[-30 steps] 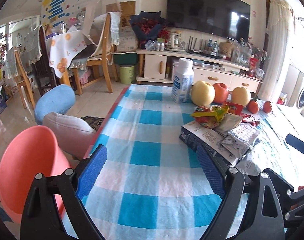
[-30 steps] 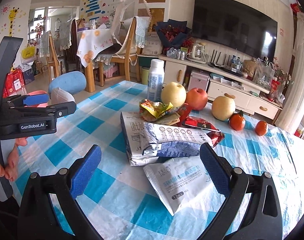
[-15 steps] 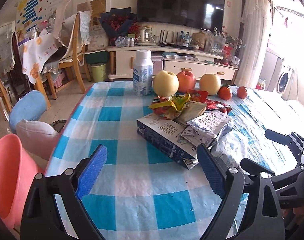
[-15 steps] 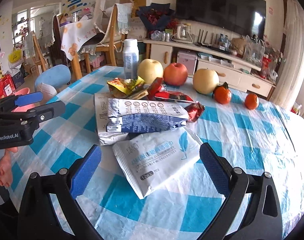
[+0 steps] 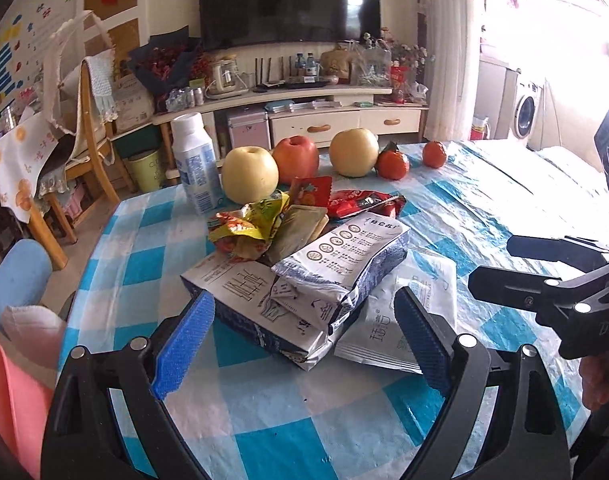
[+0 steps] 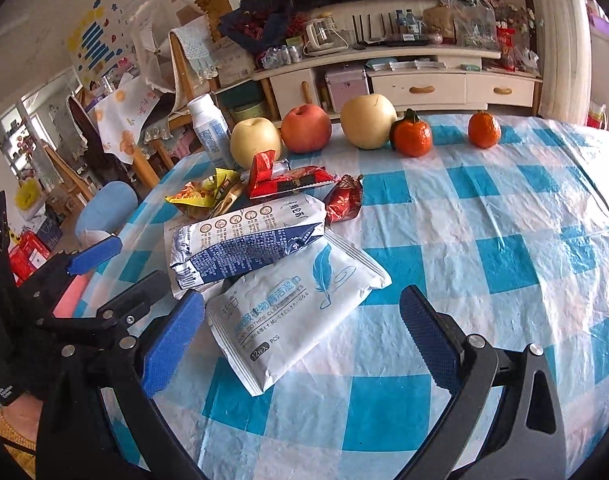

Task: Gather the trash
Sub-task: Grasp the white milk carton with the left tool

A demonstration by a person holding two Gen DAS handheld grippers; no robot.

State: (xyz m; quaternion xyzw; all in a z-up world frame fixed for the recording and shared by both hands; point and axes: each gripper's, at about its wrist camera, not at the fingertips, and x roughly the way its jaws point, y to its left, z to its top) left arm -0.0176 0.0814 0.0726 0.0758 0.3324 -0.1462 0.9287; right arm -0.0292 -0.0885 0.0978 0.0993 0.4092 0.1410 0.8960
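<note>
On the blue-and-white checked tablecloth [image 6: 484, 264] the trash lay in one heap near the table's left side. Lowest and nearest me was a white wet-wipes packet [image 6: 300, 312] with a blue feather printed on it; a silver-and-blue pouch [image 6: 244, 240] rested across its far end, and that pouch in turn overlapped a flattened carton [image 5: 252, 300] beneath it. Behind them sat a crumpled yellow wrapper [image 5: 248, 228], a tan sachet [image 5: 300, 228] and some red wrappers [image 6: 296, 180], all touching one another.

My left gripper [image 5: 304, 328] hovered low over the table with its blue pads spread wide, the carton and the pouch showing between them but neither pad touching anything. My right gripper [image 6: 300, 336] was likewise held wide apart, framing the wet-wipes packet; I could not tell whether the left pad [image 6: 172, 340] brushed the packet's edge. Each gripper appeared in the other's camera, close alongside, and part of my hand [image 5: 600, 376] showed at the right edge of the left view.

Beyond the heap stood a white bottle [image 6: 210, 132], then a row of fruit: a yellow pear [image 6: 256, 140], a red apple [image 6: 306, 128], a second pear [image 6: 368, 120] and two tangerines [image 6: 412, 136], the last one standing a little apart to the right. Off the table's left edge I saw a pink bin [image 5: 8, 400] and a blue stool [image 5: 20, 280]. A TV cabinet [image 6: 424, 80] lined the far wall.
</note>
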